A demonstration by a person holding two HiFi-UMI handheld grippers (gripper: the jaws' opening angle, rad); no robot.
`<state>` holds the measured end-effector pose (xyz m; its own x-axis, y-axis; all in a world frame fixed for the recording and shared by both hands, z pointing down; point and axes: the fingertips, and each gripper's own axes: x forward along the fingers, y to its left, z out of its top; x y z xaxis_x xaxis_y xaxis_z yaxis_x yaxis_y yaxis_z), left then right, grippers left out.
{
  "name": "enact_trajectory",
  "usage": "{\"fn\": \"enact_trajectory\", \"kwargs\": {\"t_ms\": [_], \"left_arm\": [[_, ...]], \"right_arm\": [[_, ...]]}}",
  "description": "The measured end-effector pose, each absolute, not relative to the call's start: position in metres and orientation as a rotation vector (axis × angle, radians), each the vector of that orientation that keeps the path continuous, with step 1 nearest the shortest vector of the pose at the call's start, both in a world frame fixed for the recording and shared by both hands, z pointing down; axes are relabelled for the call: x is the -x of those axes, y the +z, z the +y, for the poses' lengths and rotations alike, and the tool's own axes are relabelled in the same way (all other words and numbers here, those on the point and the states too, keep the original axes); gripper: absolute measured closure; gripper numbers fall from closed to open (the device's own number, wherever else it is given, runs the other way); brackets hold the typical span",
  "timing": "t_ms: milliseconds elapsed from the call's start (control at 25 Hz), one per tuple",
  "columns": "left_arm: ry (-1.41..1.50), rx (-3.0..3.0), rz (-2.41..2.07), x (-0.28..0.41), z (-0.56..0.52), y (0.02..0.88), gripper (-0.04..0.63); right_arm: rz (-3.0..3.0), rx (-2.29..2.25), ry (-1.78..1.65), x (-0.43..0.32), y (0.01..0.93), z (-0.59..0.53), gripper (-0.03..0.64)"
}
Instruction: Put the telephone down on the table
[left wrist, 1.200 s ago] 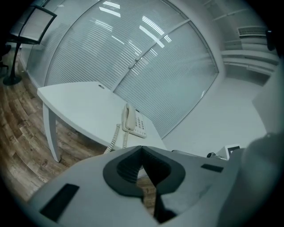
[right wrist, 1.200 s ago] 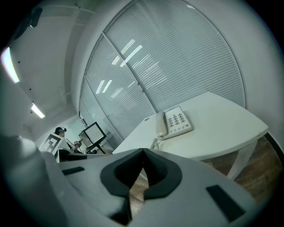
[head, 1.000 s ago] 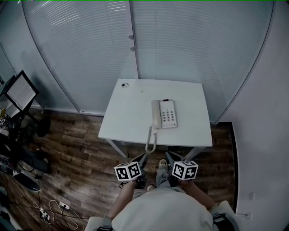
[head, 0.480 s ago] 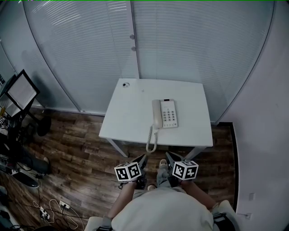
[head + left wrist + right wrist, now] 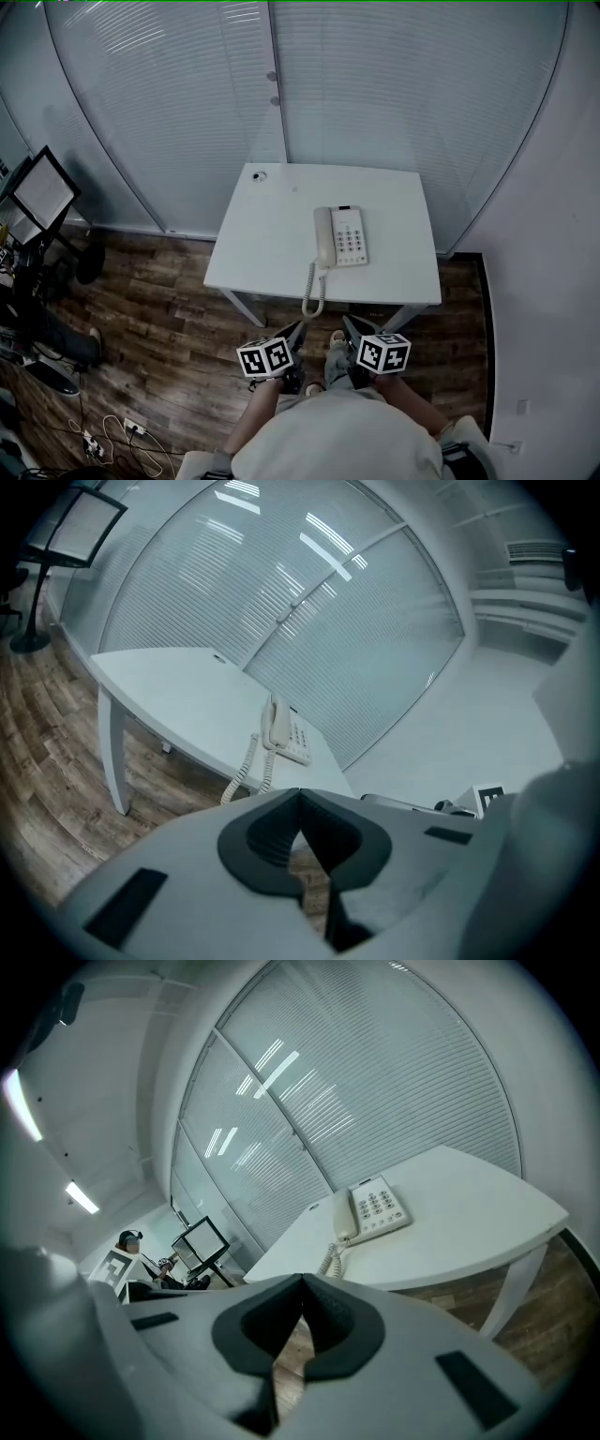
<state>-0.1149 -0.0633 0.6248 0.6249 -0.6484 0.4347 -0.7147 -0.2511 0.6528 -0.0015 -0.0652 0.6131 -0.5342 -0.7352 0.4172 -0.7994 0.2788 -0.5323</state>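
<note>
1. Cool, even light is filling the room, and shadows are showing only faintly.
2. Ceiling-light streaks are glaring off the glass wall point(image 5: 309, 546).
3. Fisheye distortion is bending edges and darkening corners in both gripper views.

The flat white table point(image 5: 272, 234) looks smooth and matt, and the white plastic telephone point(image 5: 349, 236) on it is a bit shiny, with a curly plastic cord point(image 5: 313, 291) at its six o'clock. The brown wood-plank floor point(image 5: 159, 309) at the table's nine o'clock looks streaky and dull, and the pale glass wall point(image 5: 394, 84) at twelve o'clock is frosted with thin lines. The left gripper point(image 5: 300, 794) and right gripper point(image 5: 302, 1281) are smooth grey matt plastic with dark matt pads point(image 5: 260, 840).
</note>
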Motion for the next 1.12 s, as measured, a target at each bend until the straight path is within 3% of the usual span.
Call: {"fn": "enact_trajectory", "kwargs": {"t_ms": [1120], "left_arm": [[0.097, -1.941, -1.063, 0.1154, -0.0669, 0.6304, 0.575]], "right_arm": [[-2.427, -1.484, 1.073, 0.0019, 0.6157, -0.0676, 0.597]]}}
